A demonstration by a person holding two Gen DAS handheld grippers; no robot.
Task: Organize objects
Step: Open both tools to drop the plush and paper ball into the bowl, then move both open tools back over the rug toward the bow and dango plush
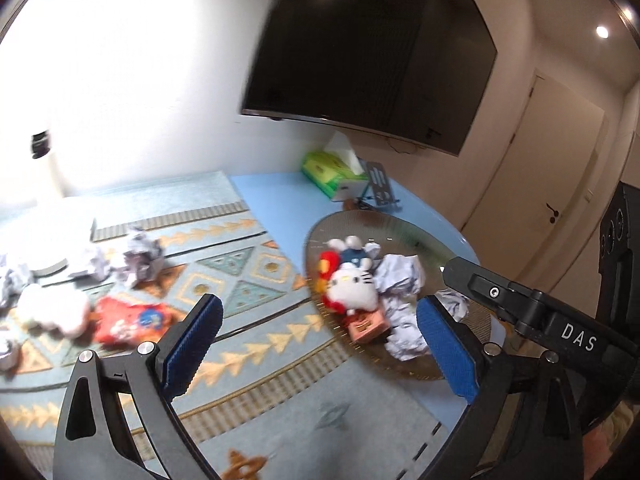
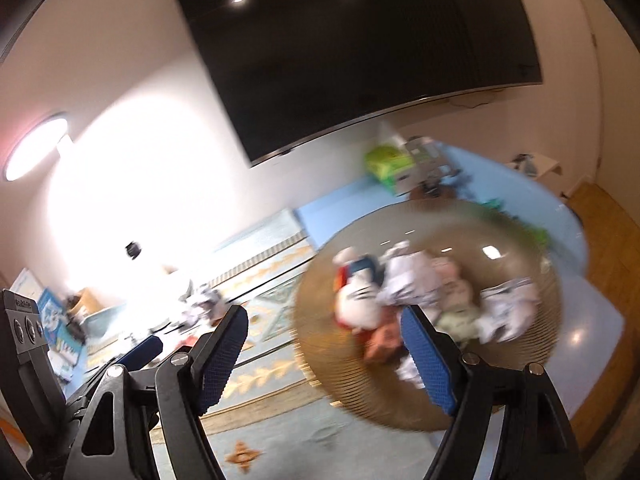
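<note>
My left gripper (image 1: 318,338) hangs with jaws spread and empty; my right gripper (image 2: 326,354) likewise. Only my left view shows crumpled paper balls (image 1: 138,260) and a red packet (image 1: 128,320) loose on the patterned woven rug (image 1: 248,280). My right view is blurred, but both show the round ribbed basket (image 1: 400,368) holding a soft white cat plush (image 1: 354,286) and wrinkled paper (image 1: 400,276).

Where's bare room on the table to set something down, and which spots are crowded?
Free: the patterned mat between the red packet and the round tray, and the plain blue tabletop left of the tissue box. Crowded: the tray, piled with plush toys and crumpled paper, and the mat's left end, littered with paper balls.
</note>
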